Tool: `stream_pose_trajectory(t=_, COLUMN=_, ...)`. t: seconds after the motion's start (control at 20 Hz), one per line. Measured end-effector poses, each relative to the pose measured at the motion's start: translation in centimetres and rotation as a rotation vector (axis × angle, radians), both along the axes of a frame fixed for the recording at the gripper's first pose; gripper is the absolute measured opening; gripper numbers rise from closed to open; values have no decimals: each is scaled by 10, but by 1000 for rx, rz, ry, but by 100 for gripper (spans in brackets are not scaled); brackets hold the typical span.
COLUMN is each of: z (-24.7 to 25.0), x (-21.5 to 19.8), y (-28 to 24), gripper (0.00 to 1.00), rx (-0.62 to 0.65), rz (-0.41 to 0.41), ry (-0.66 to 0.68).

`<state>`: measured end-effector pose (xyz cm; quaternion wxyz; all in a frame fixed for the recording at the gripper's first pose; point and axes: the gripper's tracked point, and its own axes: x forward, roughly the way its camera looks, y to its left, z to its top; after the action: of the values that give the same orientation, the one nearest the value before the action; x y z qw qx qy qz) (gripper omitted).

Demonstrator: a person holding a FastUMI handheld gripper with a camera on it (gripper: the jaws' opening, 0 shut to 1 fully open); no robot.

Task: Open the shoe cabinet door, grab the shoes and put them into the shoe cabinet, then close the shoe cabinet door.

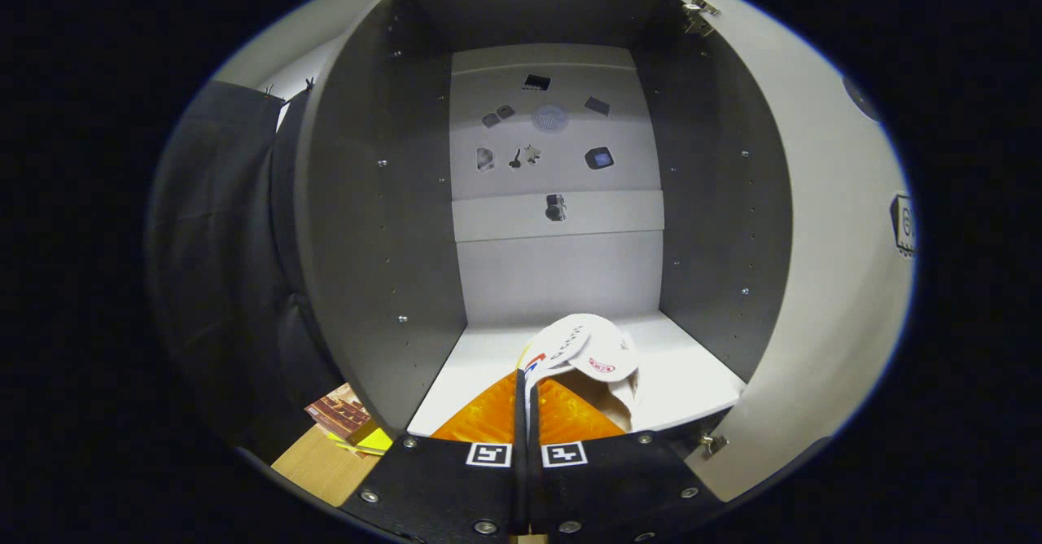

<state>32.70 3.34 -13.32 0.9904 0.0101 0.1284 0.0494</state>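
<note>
Jaws [525,397] clamped on white shoe [582,353] over cabinet shelf [692,381], door [822,283] open alongside.

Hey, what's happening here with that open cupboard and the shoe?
A hand-held gripper is putting a white shoe into an open shoe cabinet. Its two fingers are closed together, pinching the shoe's edge between them, and the shoe hangs just above the cabinet's white bottom shelf. The cabinet door is swung wide open on the right. The shoe has not been let go, and the door is yet to be closed.
</note>
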Motion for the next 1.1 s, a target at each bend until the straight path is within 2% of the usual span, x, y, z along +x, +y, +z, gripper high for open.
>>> stream_pose_trajectory(t=0.25, z=-12, x=67, y=3, gripper=0, rx=-33, rz=0, ry=14)
stream_pose_trajectory(t=0.4, z=-30, x=83, y=5, gripper=0, rx=-33, rz=-8, ry=58)
stream_pose_trajectory(t=0.65, z=-43, x=90, y=14, gripper=0, rx=-2, rz=8, ry=76)
stream_pose_trajectory(t=1.1, z=-45, x=91, y=13, gripper=4, rx=6, rz=-18, ry=85)
